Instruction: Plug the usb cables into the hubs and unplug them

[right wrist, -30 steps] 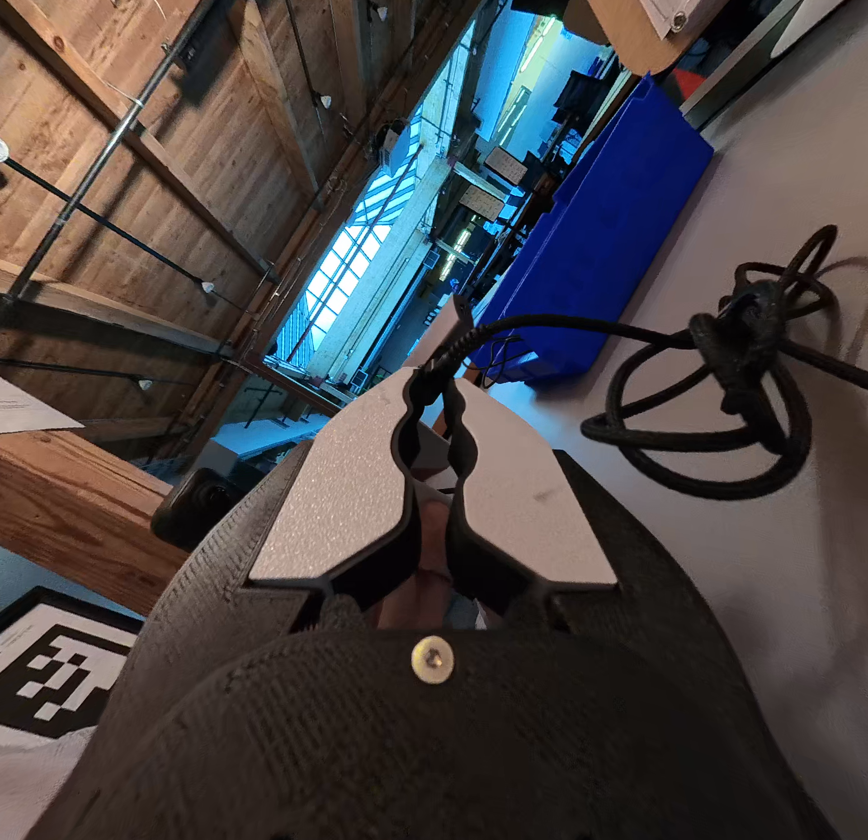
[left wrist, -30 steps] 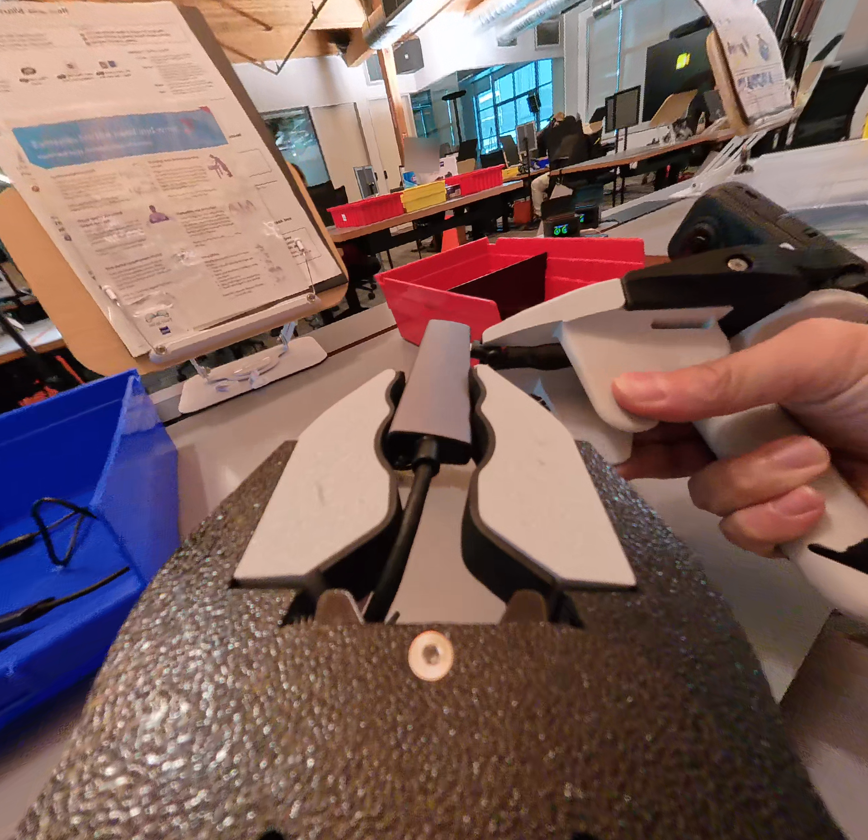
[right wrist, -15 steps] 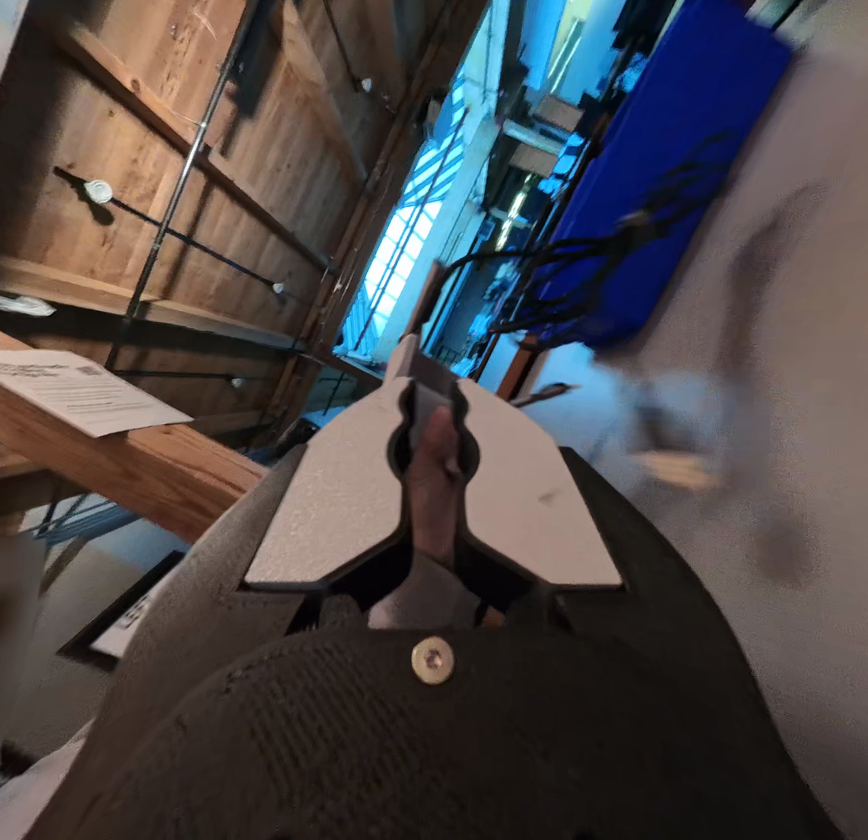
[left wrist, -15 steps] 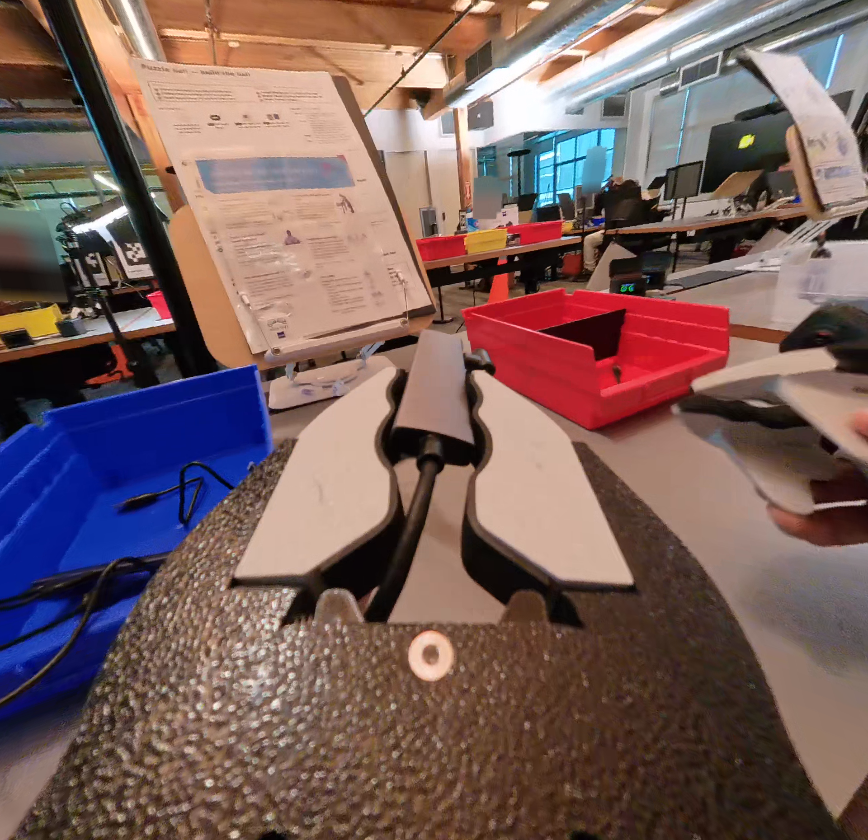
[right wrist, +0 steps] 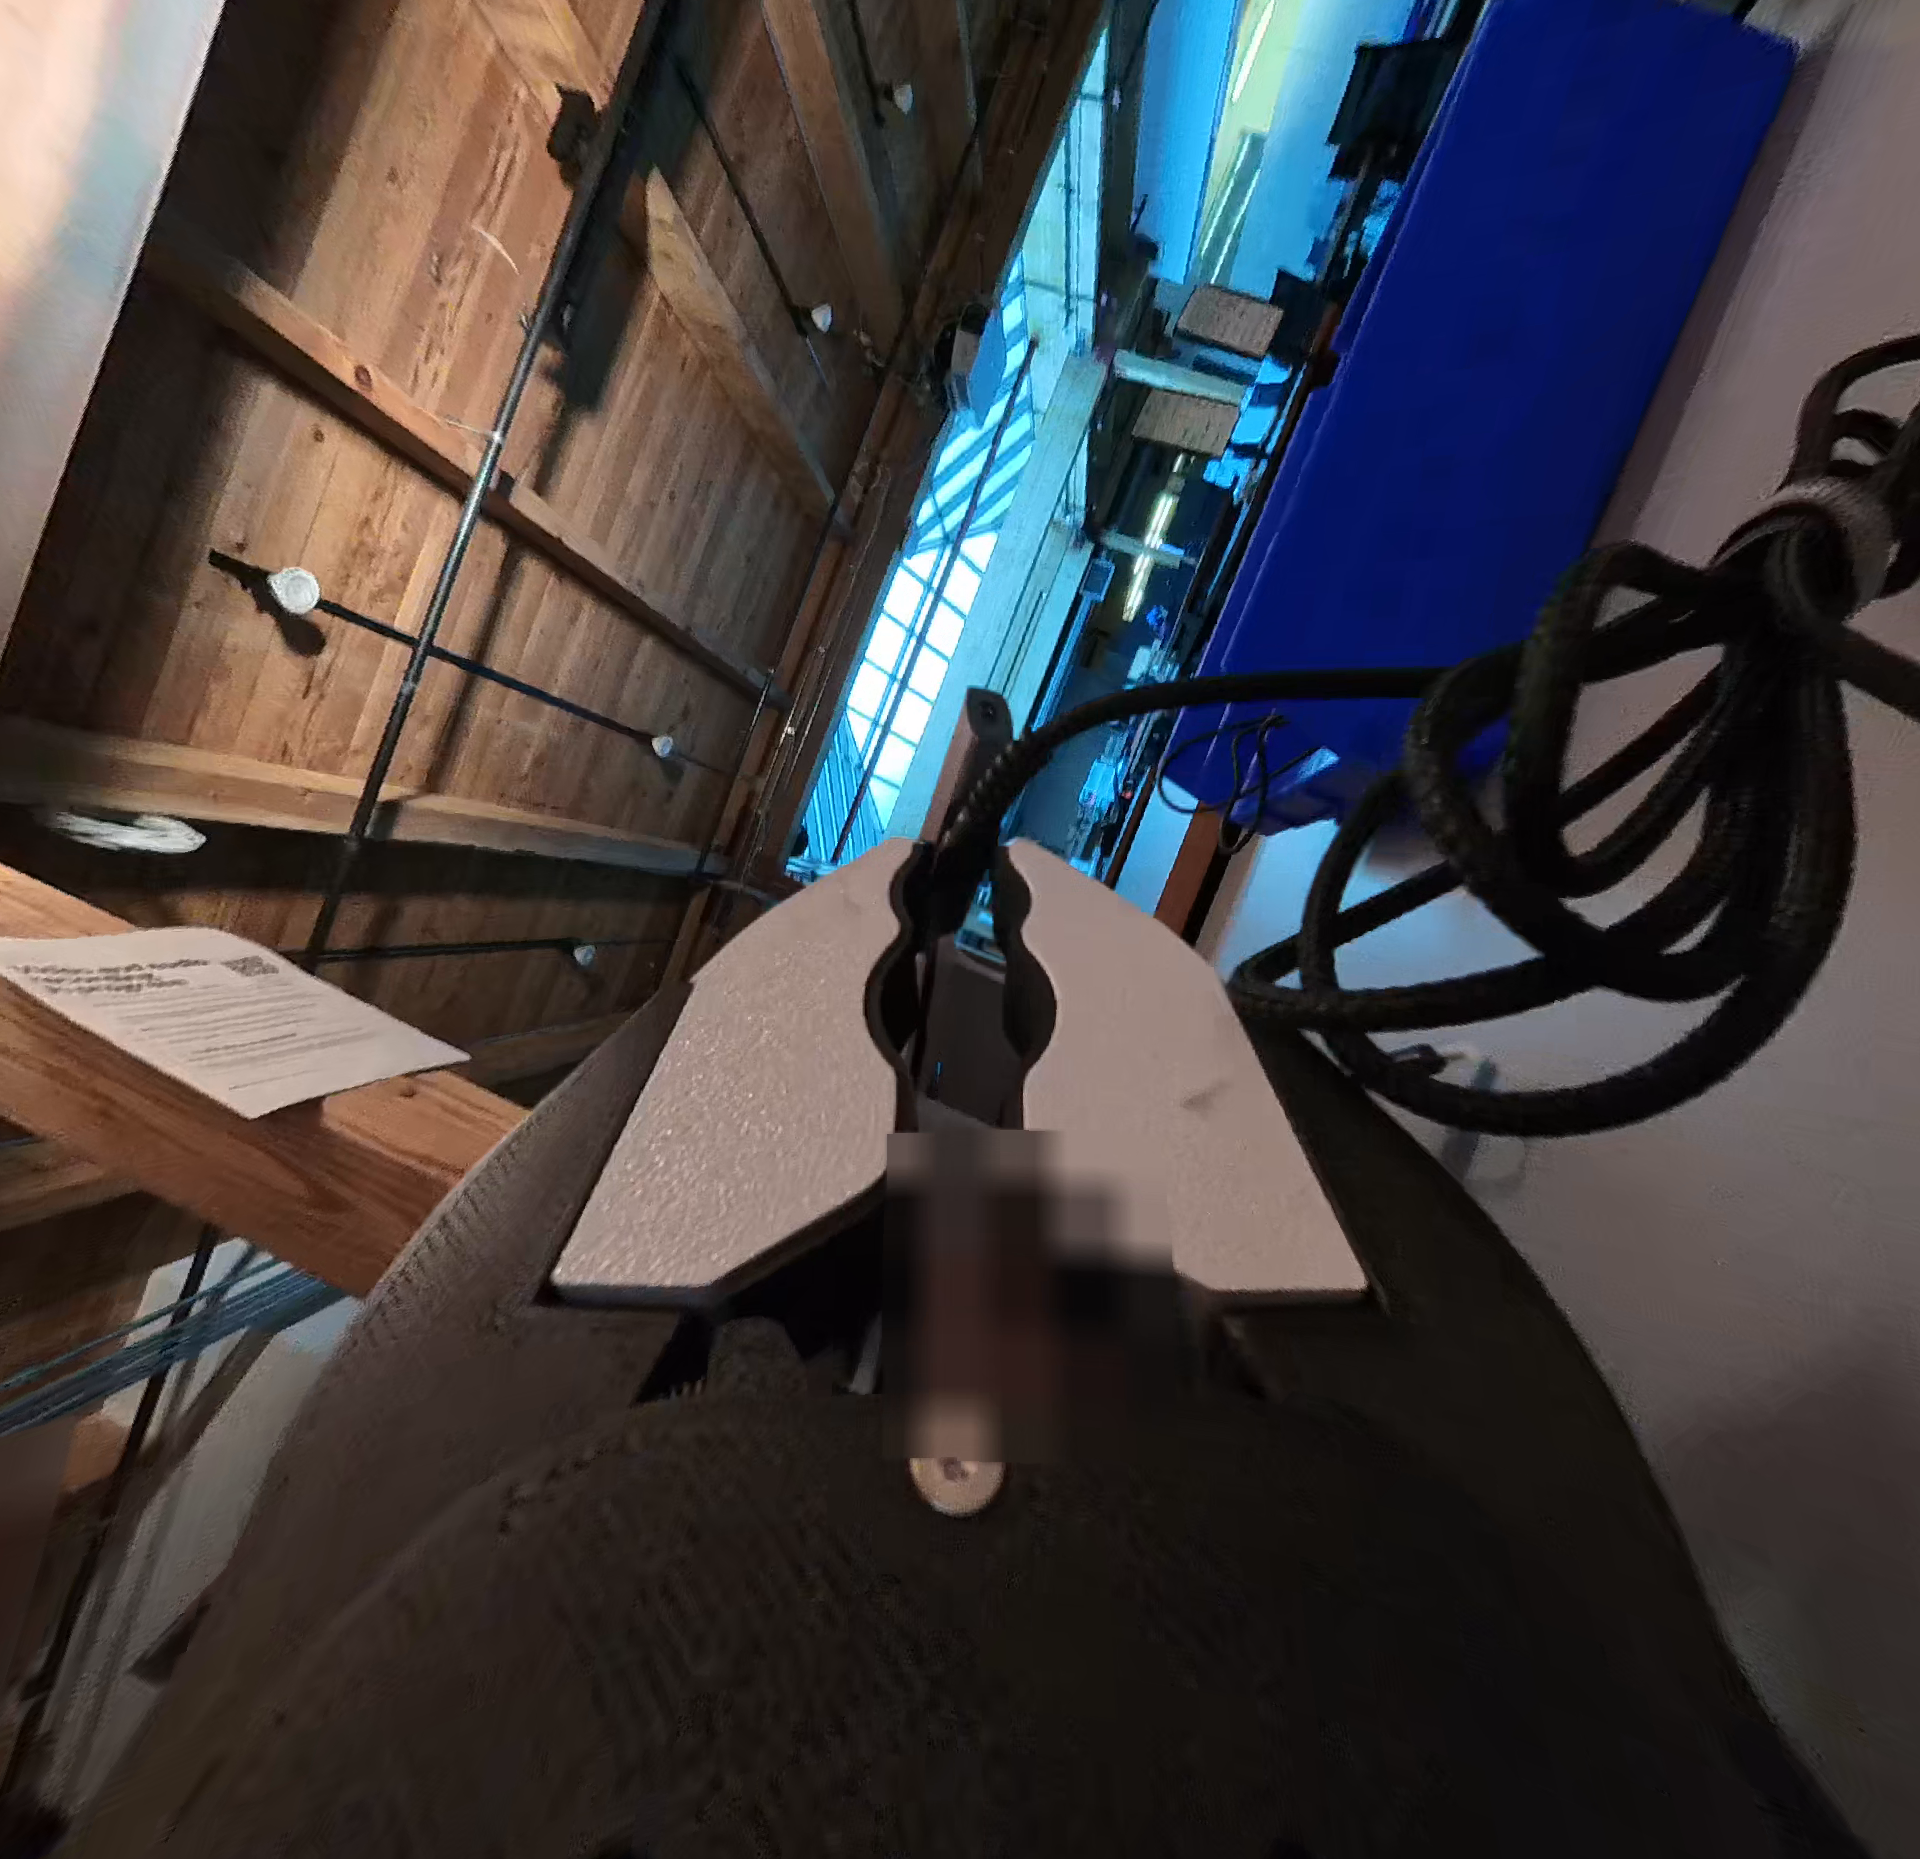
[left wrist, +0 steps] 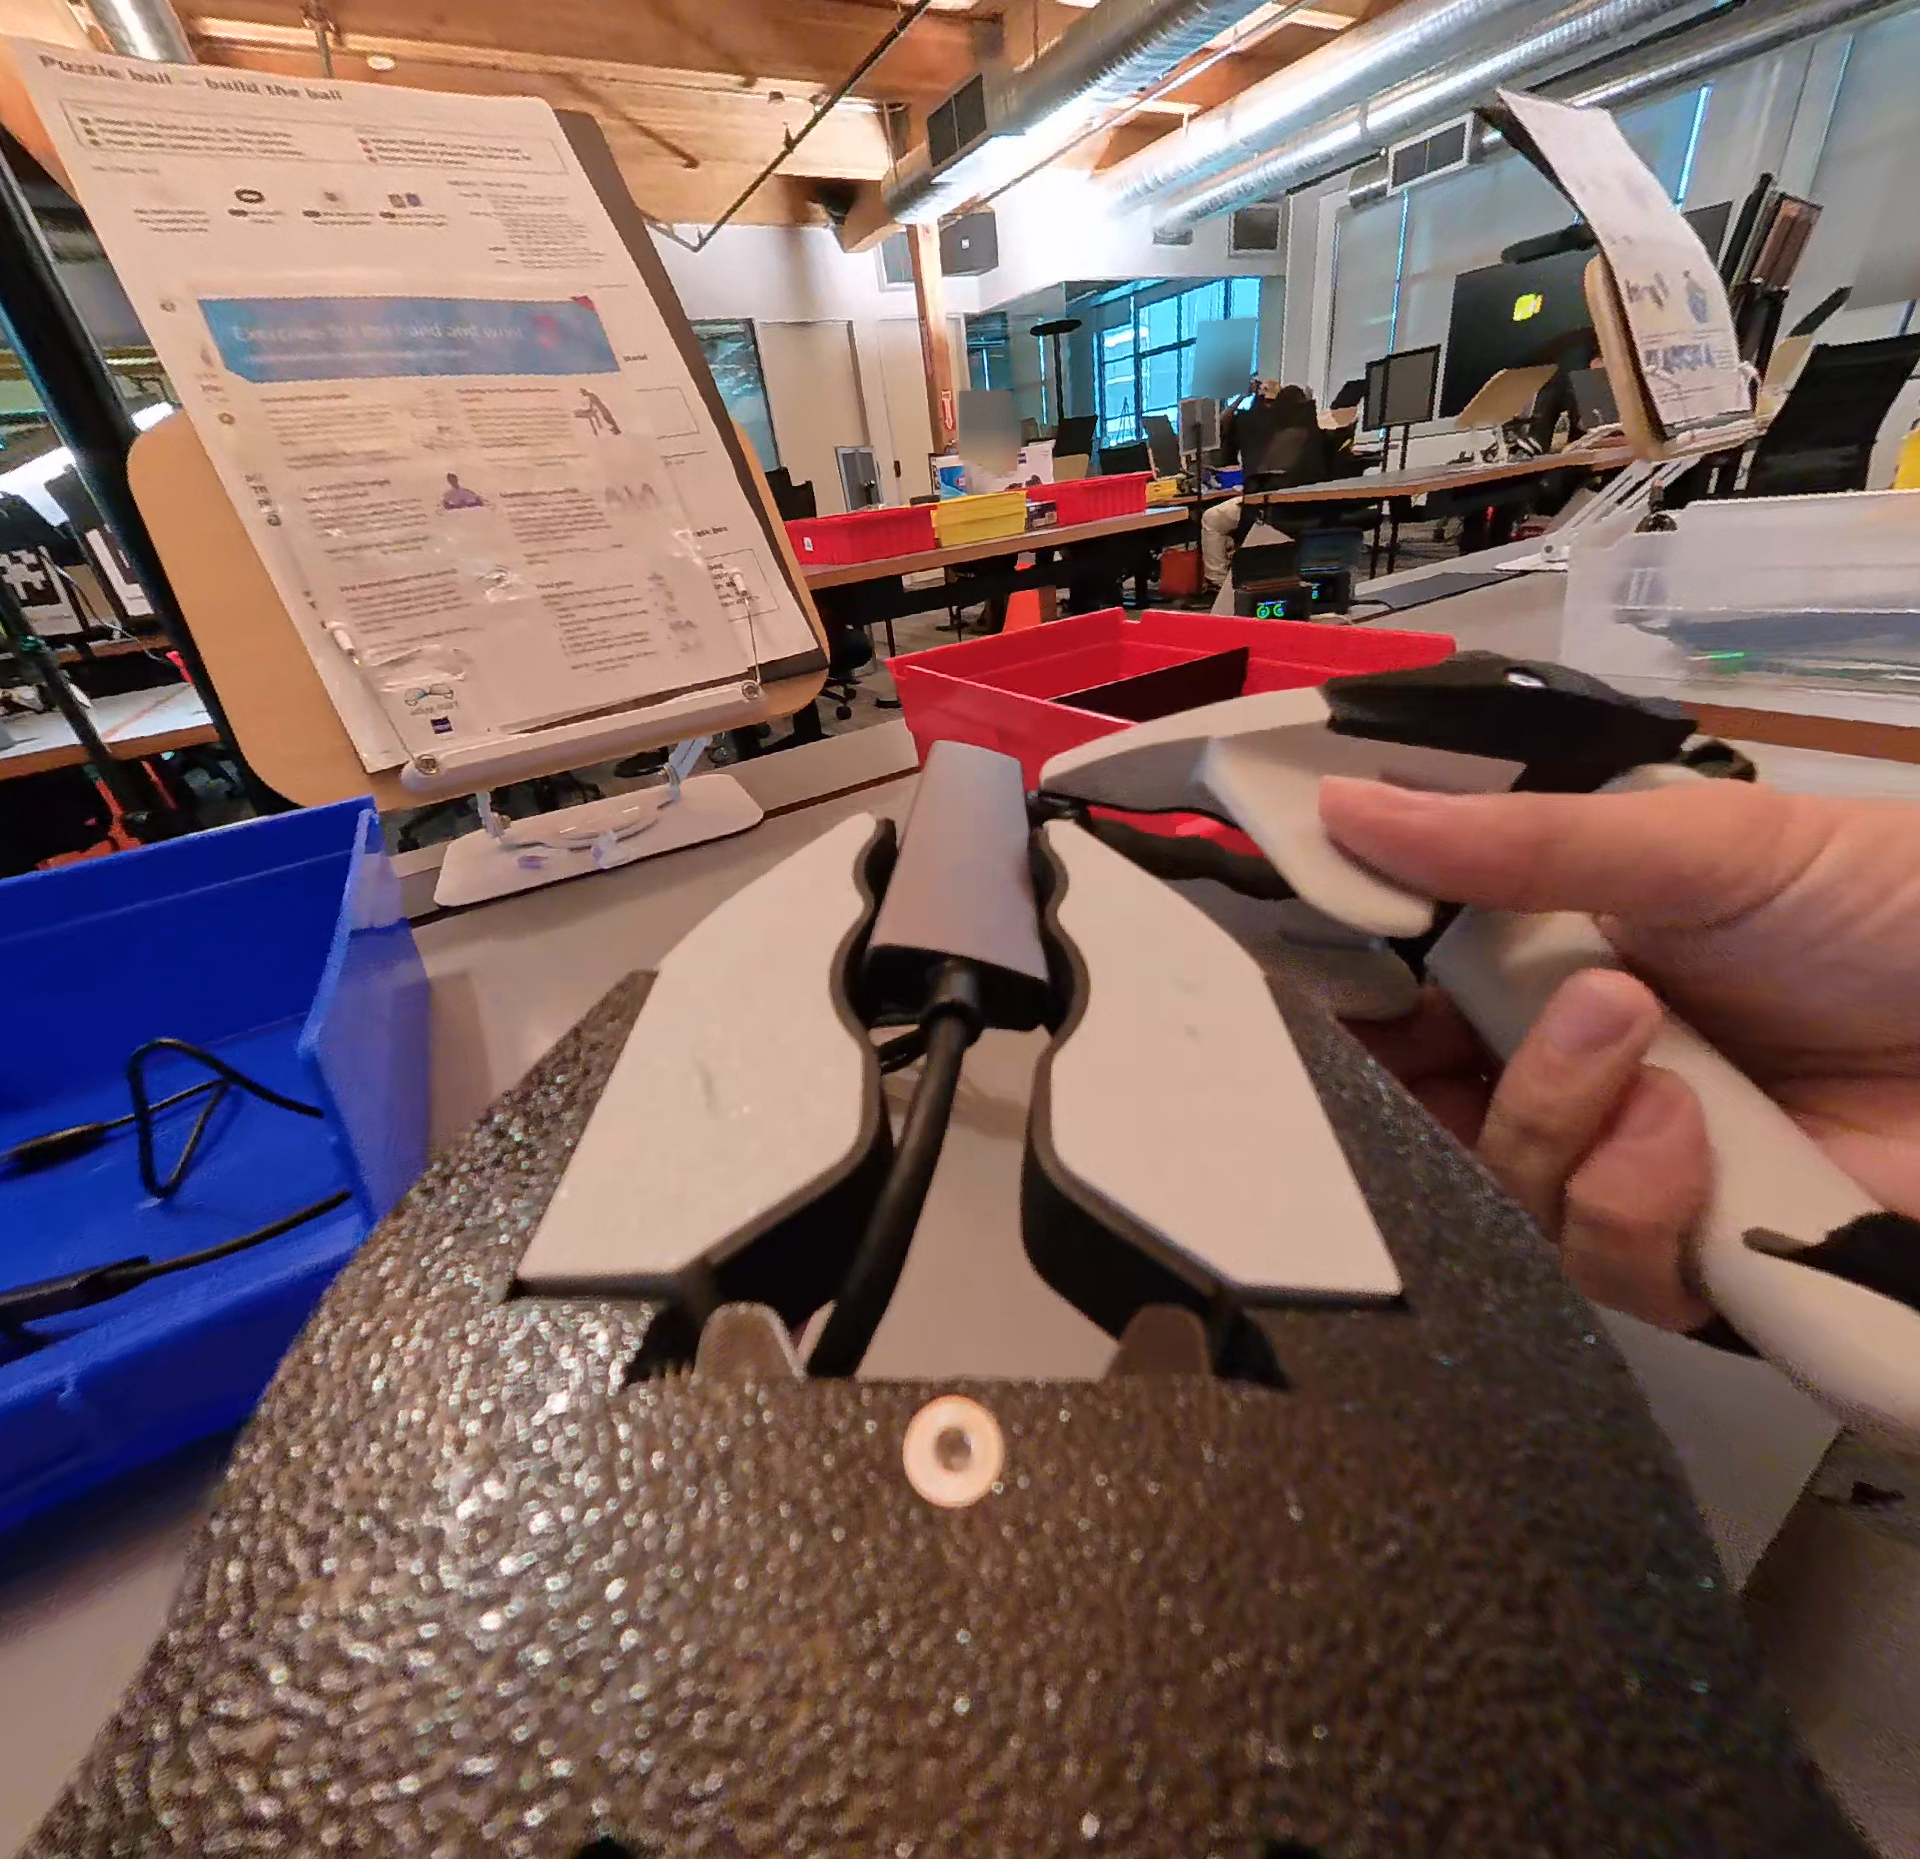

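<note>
1. Gripping a grey USB hub (left wrist: 961, 853), the left gripper (left wrist: 961, 910) has its jaws closed on the hub body; the hub's own black lead (left wrist: 894, 1144) runs back btwn the fingers.
2. Left wrist view cont.: right gripper (left wrist: 1049, 799) comes in from the hub's right, tip at the hub's side edge. Can't tell if the plug is seated. Blue bin (left wrist: 156, 1082) w/ loose cables sits left of the hub, red bin (left wrist: 1143, 666) beyond it.
3. Right wrist view: right gripper (right wrist: 961, 874) is clamped on a braided black USB cable (right wrist: 1662, 853) near its plug end; rest hangs coiled to the right. Hub (right wrist: 977, 739) edge just past the tips.
4. Risks: plug tilted vs port → jams or scrapes; coil weight could drag the cable thru the jaws; a hard push may slide the hub in the left grip.
</note>
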